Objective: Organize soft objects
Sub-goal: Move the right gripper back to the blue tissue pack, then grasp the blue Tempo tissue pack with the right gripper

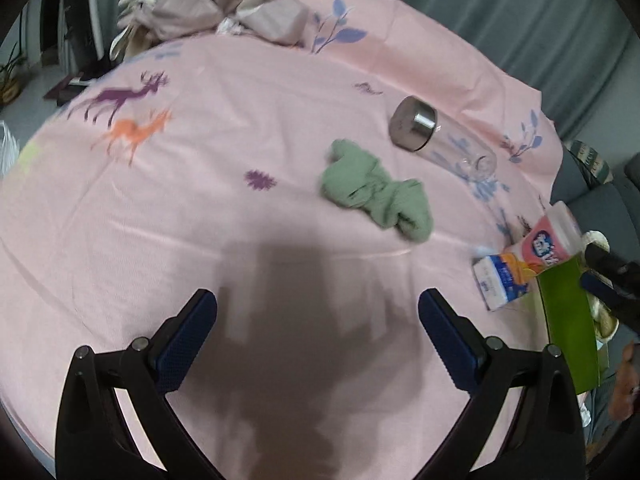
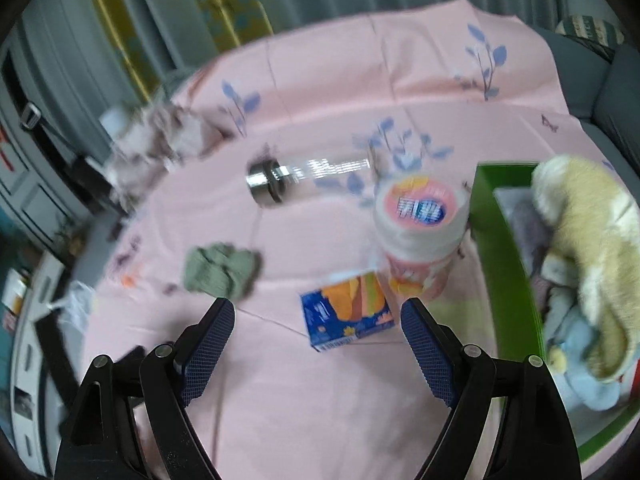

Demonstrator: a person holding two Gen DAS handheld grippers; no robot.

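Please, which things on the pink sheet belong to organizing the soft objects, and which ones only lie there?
Belong to the job:
- green cloth
- crumpled beige fabric
- green bin with the plush toy in it

Just lying about:
- glass bottle with metal cap, on its side
- pink canister
- blue tissue pack
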